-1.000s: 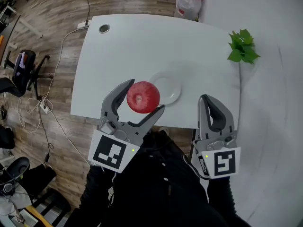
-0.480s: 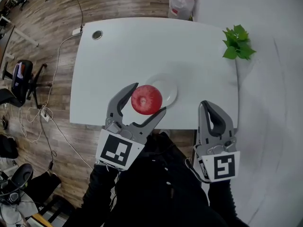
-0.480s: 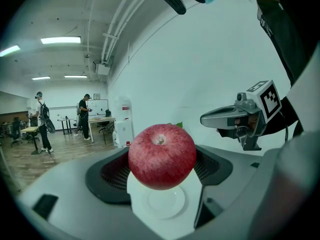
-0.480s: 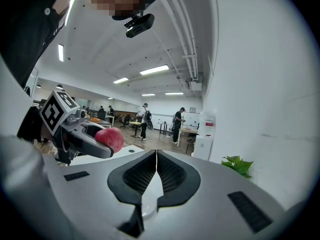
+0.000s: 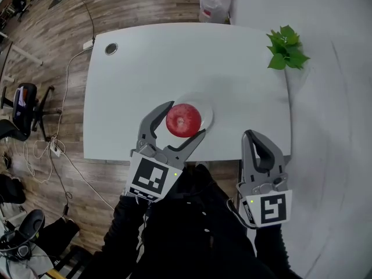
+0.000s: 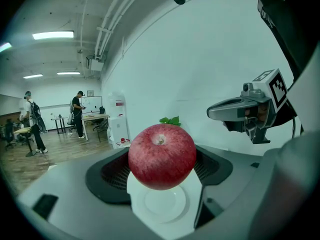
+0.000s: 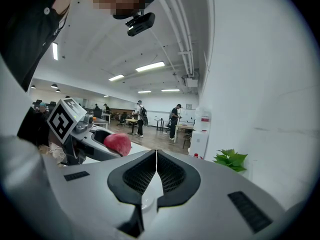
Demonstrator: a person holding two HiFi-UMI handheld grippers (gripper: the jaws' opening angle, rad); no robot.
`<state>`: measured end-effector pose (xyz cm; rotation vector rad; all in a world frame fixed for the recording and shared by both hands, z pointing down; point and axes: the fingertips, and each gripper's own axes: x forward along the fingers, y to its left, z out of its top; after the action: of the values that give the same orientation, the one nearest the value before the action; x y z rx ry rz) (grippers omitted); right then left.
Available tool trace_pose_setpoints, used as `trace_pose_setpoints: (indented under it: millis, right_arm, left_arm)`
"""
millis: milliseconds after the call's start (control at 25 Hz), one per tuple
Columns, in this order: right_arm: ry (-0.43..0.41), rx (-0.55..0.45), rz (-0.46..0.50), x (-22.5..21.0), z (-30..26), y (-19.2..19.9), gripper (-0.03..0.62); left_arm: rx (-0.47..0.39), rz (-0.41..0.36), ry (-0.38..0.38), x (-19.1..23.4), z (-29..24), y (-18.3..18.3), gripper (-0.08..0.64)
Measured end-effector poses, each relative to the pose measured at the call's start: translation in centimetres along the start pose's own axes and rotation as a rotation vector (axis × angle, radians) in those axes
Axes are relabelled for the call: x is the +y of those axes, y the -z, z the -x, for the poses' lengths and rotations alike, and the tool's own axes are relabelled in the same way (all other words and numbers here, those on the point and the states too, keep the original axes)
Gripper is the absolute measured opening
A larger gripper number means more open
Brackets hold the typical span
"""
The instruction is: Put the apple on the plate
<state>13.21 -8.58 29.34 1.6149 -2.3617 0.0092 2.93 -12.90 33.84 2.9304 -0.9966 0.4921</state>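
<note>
My left gripper (image 5: pixel 183 121) is shut on a red apple (image 5: pixel 183 120), held in the air just over the near-left part of a white plate (image 5: pixel 204 114) on the white table (image 5: pixel 145 74). In the left gripper view the apple (image 6: pixel 162 156) fills the gap between the jaws, with the plate (image 6: pixel 160 204) directly below it. My right gripper (image 5: pixel 257 138) hangs shut and empty off the table's near edge, to the right of the plate. The right gripper view has the apple (image 7: pixel 117 143) at its left, with the jaws pressed together.
A green plant sprig (image 5: pixel 285 48) lies at the table's far right corner. A round cable hole (image 5: pixel 111 49) sits at the far left corner. A plastic bag (image 5: pixel 215 4) stands behind the table. Office chairs (image 5: pixel 23 97) and cables lie on the wooden floor to the left.
The left gripper has carried the apple forward and right, from short of the plate's left rim to above the plate. The right gripper has stayed shut in place.
</note>
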Motion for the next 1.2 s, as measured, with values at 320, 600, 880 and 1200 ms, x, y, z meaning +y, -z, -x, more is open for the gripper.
trace_pose_setpoints:
  millis: [320, 600, 880, 1200]
  right_arm:
    - [0.023, 0.028, -0.013, -0.2, 0.5, 1.1, 0.041]
    - [0.026, 0.064, -0.029, 0.3, 0.5, 2.2, 0.043]
    - [0.033, 0.092, -0.055, 0.3, 0.5, 3.5, 0.042]
    - [0.018, 0.120, -0.060, 0.7, 0.5, 4.3, 0.041]
  left_arm:
    - [0.053, -0.035, 0.035, 0.0, -2.4, 2.7, 0.371]
    - [0.100, -0.026, 0.059, -0.2, -4.3, 5.4, 0.370]
    - [0.182, -0.021, 0.079, -0.7, -6.4, 9.5, 0.370]
    - [0.258, -0.030, 0.100, -1.2, -8.0, 13.3, 0.370]
